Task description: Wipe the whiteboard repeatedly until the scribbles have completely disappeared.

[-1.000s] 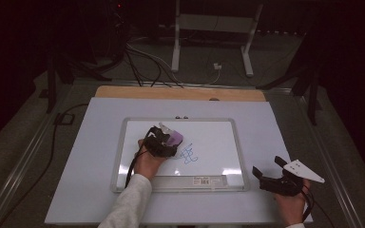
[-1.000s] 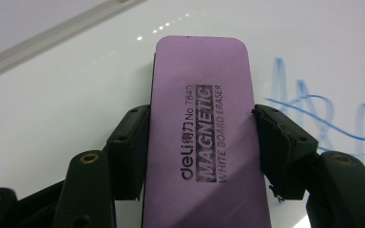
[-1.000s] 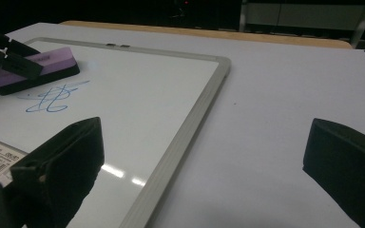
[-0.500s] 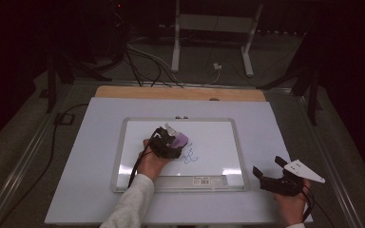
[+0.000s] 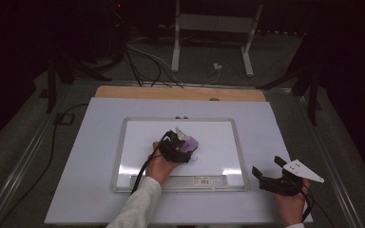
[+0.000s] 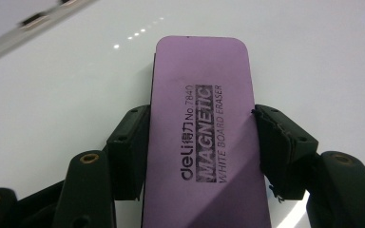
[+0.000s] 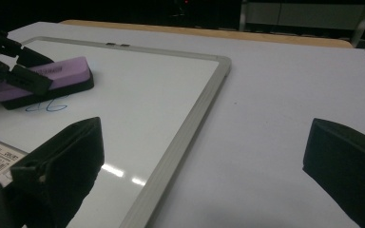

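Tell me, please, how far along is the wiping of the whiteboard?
Most of the whiteboard looks clean already. In hand: the left gripper clamps the purple eraser flat on the board. Left: a small blue scribble beside the eraser. The right gripper waits open off the board.

The eraser point(image 7: 43, 80) covers part of the blue scribble point(image 7: 47, 105), too small to read

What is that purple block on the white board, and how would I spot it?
Find the framed whiteboard lying flat on the table. Near its middle, the left gripper clamps an eraser by its long sides, flat on the board beside blue scribbles. It is the one purple thing there, printed "MAGNETIC WHITE BOARD ERASER".
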Tool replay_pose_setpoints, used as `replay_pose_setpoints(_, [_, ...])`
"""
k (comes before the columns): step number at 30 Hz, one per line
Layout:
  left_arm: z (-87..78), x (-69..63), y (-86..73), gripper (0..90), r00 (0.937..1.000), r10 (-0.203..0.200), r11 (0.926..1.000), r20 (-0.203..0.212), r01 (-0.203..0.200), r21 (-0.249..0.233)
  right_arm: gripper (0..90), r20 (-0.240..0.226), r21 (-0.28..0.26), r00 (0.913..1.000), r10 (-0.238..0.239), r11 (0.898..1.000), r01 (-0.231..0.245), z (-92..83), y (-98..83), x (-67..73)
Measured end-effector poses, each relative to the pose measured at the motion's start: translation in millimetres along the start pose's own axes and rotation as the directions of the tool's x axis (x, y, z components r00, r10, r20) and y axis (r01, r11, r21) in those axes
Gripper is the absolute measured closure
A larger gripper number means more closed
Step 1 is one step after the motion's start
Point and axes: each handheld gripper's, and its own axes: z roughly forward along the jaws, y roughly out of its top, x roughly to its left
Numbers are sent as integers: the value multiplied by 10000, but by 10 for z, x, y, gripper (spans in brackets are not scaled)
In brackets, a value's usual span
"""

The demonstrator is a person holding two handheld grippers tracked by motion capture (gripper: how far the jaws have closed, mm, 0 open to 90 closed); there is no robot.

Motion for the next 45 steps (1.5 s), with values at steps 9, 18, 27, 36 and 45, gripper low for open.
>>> replay_pose_setpoints(9, [35,122,45,419,9983,-42,10000,-583,45,51,0,16,-16,10000,10,10000,-10,-7,-2,-6])
replay_pose_setpoints(18, [66,247,94,419,9944,-516,9984,-925,535,185,0,-7,9,10000,3,10000,-3,3,-2,-5])
replay_pose_setpoints(27, [63,-210,93,419,9981,568,9983,222,-570,71,0,17,9,10000,14,10000,-14,0,-1,-5])
replay_pose_setpoints(36, [40,-194,65,419,9985,484,9988,-264,-482,63,0,47,-42,10000,44,10000,-44,-19,1,-12])
replay_pose_setpoints(45, [3,181,17,419,9924,-708,9972,-1010,730,176,0,54,-27,10000,24,10000,-24,-14,-1,-15])
